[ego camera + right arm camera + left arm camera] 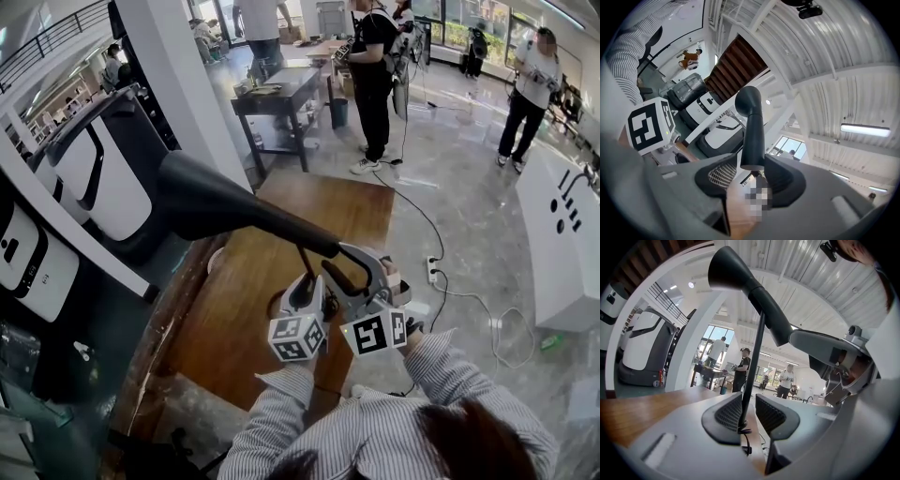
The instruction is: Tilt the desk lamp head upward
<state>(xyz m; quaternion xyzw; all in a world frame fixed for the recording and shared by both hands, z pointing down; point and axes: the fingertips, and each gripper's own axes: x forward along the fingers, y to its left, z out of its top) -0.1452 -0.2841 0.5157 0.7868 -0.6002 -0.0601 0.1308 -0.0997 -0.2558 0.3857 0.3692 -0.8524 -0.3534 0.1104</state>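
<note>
On the wooden table (246, 323), near its right edge: one black desk lamp, held with both grippers.

Item 1, lamp head (234, 211). Long cone, wide mouth toward the upper left in the head view, narrow tail toward the person. In the left gripper view the lamp head (740, 280) rises steeply from its joint, mouth well above the tail.

Item 2, stem (306, 264). Thin black rod, roughly upright, running down from the joint; a cable is clipped to it low down.

Item 3, left gripper (307, 292). Its own view shows the stem (752, 366) passing between the pads of the left gripper (747, 412); the claw appears pinched on the rod at the pad tips, steadying it.

Item 4, right gripper (364, 281). In its own view the right gripper (754, 178) is clamped on the tail end of the lamp head (752, 122), one pad on either side.

Condition of task: judged far along. The head already points well above level, so the tilt looks largely made. Remaining, as far as can be judged: any last trim of the angle, then letting go of tail and stem. Whether the joint will hold the angle unaided cannot be told.

Surroundings: grey floor with a power strip (433, 270); people standing well behind.
</note>
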